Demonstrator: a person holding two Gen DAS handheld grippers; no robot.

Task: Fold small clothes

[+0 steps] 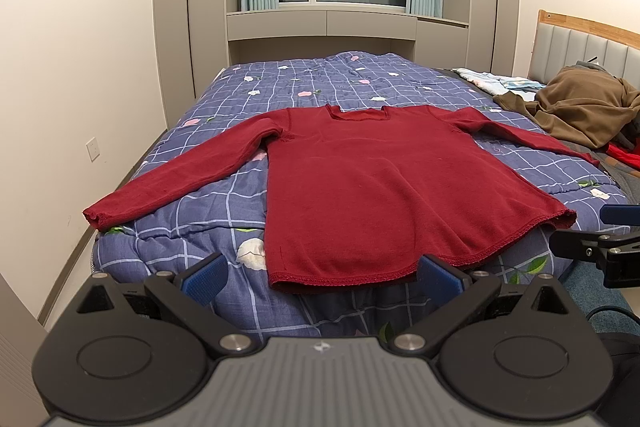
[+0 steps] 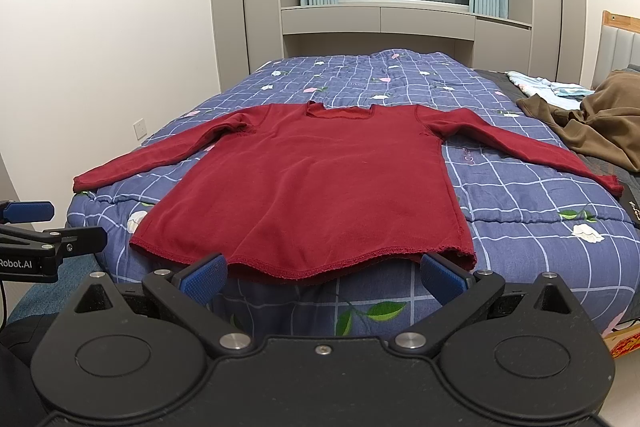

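A dark red long-sleeved top (image 1: 360,187) lies flat on the bed, neck away from me, both sleeves spread out, hem at the near edge. It also shows in the right wrist view (image 2: 320,195). My left gripper (image 1: 320,277) is open and empty, just before the hem, in front of its left half. My right gripper (image 2: 322,277) is open and empty, just before the hem's right half. Each gripper shows at the edge of the other's view: the right one (image 1: 608,227), the left one (image 2: 36,223).
The bed carries a blue checked floral quilt (image 1: 224,227). A brown garment (image 1: 580,107) and a light blue cloth (image 1: 492,81) lie at the right by the padded headboard (image 1: 580,47). Wall at left, window and cabinets behind.
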